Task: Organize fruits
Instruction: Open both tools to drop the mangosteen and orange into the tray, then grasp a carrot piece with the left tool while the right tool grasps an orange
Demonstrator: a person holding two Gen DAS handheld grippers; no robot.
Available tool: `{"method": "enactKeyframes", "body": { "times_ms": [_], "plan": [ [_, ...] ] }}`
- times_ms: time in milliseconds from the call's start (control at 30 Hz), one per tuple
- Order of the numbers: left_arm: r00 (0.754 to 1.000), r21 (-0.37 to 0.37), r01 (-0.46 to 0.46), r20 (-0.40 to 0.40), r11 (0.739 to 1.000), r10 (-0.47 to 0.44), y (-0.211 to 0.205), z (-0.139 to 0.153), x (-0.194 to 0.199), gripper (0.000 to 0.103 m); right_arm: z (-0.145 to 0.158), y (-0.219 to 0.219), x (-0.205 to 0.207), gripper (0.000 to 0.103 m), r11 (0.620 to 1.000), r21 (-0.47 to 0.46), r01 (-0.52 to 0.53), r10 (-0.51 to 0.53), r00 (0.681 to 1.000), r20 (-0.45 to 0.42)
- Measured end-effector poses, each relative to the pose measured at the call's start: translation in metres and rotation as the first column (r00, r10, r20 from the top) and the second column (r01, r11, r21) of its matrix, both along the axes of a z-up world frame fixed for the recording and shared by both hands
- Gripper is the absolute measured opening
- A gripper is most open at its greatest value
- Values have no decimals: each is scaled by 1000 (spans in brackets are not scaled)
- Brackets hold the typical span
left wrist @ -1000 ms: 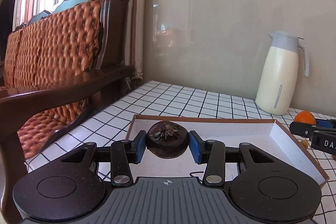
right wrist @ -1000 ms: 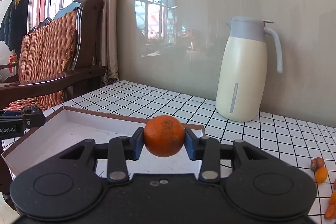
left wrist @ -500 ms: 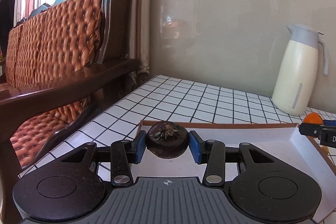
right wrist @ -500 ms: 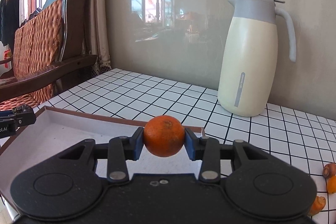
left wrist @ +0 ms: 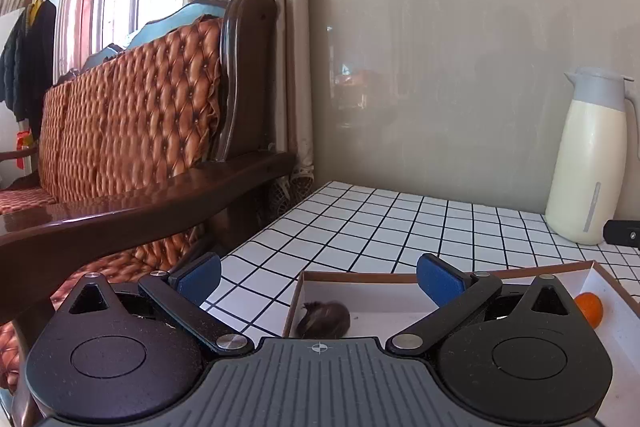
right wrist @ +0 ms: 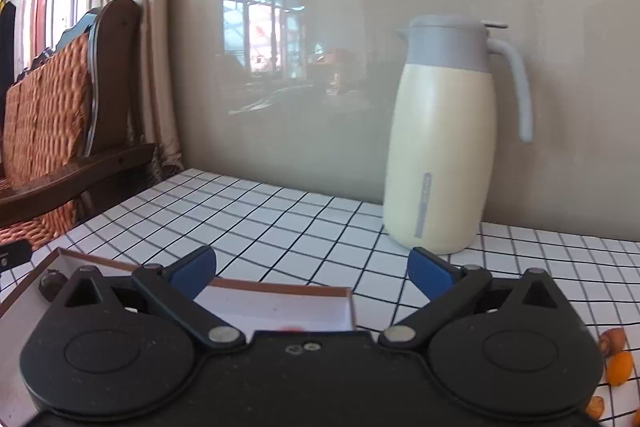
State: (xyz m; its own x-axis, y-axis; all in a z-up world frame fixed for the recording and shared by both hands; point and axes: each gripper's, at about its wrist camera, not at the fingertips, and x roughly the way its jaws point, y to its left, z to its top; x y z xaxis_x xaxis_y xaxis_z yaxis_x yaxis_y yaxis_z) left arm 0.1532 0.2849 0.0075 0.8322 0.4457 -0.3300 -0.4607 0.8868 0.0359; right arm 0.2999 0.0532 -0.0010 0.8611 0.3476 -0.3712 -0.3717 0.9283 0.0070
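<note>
A shallow white box with a brown rim [left wrist: 362, 278] lies on the tiled table. A dark brown fruit [left wrist: 324, 320] lies in its near left corner, just below my left gripper [left wrist: 319, 279], which is open and empty above it. An orange [left wrist: 589, 308] lies in the box at the right. My right gripper [right wrist: 312, 273] is open and empty over the box's far right corner [right wrist: 344, 301]. A sliver of orange [right wrist: 291, 328] shows under it. The dark fruit also shows at the left in the right wrist view [right wrist: 51, 284].
A cream jug with a grey lid [right wrist: 444, 143] stands at the back by the wall, also in the left wrist view [left wrist: 588, 155]. Small orange fruits [right wrist: 618, 367] lie loose on the table at the right. A wooden sofa arm [left wrist: 140, 203] runs along the table's left edge.
Both grippers have opened. The dark fruit has dropped from the left gripper into the box, and the orange has dropped from the right gripper into the box. Both grippers have moved.
</note>
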Motion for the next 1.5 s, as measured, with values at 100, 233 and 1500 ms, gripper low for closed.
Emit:
{"method": "enactKeyframes", "body": {
  "times_ms": [100, 233, 1500],
  "plan": [
    [1000, -7, 9, -15, 1000, -9, 0, -3, -1, 103, -1, -3, -2, 97, 1000, -7, 16, -16, 1000, 9],
    [1000, -5, 12, -28, 1000, -12, -4, -5, -2, 103, -1, -6, -5, 97, 1000, 12, 25, -26, 999, 25],
    [929, -72, 365, 98, 928, -358, -185, -2, -54, 103, 5, -182, -108, 90, 978, 4, 207, -207, 977, 55]
  ]
}}
